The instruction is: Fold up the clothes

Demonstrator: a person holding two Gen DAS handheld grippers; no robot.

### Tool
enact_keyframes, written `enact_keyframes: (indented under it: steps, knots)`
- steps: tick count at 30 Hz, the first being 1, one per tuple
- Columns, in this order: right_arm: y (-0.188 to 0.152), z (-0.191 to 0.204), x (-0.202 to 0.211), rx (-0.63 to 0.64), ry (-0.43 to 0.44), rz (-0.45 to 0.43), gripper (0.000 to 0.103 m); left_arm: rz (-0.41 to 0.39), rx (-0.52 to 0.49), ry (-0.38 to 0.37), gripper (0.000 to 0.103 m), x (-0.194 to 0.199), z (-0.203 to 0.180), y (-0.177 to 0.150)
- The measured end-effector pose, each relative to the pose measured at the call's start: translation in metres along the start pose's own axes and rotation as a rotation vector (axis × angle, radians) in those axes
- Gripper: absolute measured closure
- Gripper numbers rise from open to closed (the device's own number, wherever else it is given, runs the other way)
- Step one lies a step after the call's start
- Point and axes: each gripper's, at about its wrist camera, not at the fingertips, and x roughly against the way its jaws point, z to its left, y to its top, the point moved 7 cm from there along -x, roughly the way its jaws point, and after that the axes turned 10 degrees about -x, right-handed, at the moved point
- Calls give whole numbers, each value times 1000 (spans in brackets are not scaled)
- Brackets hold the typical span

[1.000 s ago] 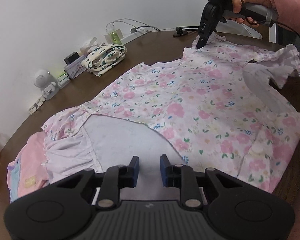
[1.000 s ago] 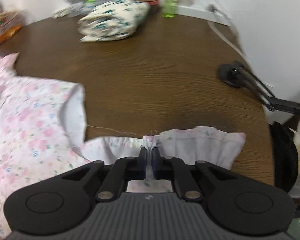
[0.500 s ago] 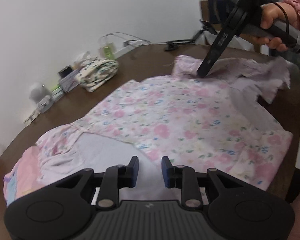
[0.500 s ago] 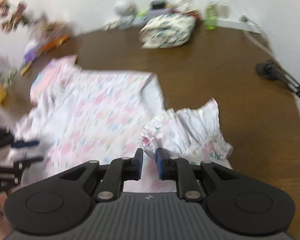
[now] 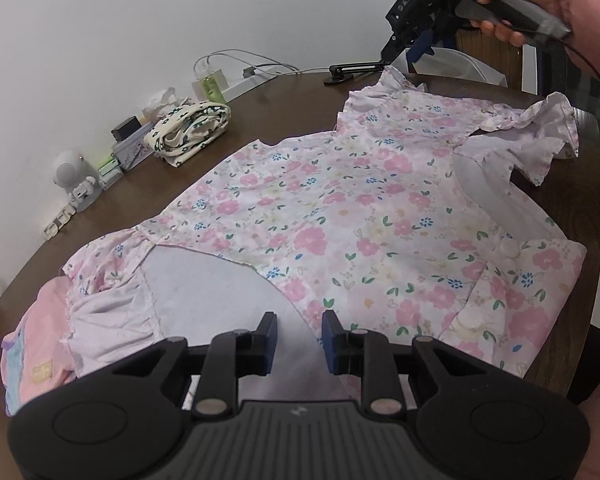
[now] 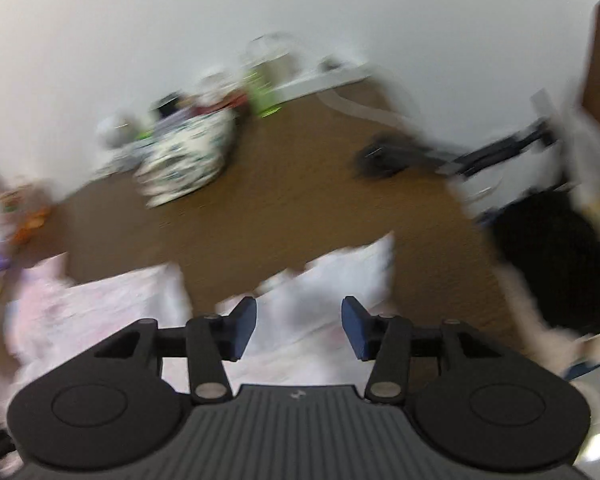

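Note:
A pink floral dress (image 5: 340,216) lies spread flat on the round brown table (image 5: 284,112). Its ruffled sleeves lie at the far right (image 5: 548,140) and near left (image 5: 108,312). My left gripper (image 5: 299,338) is open and empty, low over the dress's white inner lining at the near edge. My right gripper (image 6: 299,326) is open and empty, raised above the far sleeve; it also shows in the left wrist view (image 5: 414,46), held up in a hand. The right wrist view is blurred; the dress (image 6: 308,308) shows below the fingers.
A folded green-print garment (image 5: 192,130) lies at the back left, by small boxes, a white toy (image 5: 74,178) and a green bottle (image 5: 210,86). A pink folded cloth (image 5: 32,356) sits at the near left. A black clamp stand (image 5: 352,72) stands at the far edge.
My right gripper let go of the far ruffled sleeve, opened and lifted off the table. The sleeve now lies flat on the table. My left gripper's fingers opened a little wider.

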Motion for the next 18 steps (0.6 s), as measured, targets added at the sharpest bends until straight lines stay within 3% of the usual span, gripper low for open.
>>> enact_keyframes:
  steps: [3,5,6,7,10,14,18]
  knots:
    - [-2,-6,-19,42,-73,32,56,1,3,0,81,0,0,0]
    - [-5,-8,-33,62,-101,62,67,1,10,-1,80,0,1,0]
    - [-9,-6,-37,73,-108,69,83,1,13,-2,80,0,1,0]
    - [-12,-5,-39,85,-117,73,89,2,15,-3,80,0,1,0]
    - [-17,-5,-46,122,-150,67,97,4,13,-2,80,-1,1,0]
    - [-6,-20,-46,49,-165,34,96,7,15,0,80,-1,1,0]
    - [-8,-30,-22,-66,-40,30,62,14,32,3,77,-1,3,0]
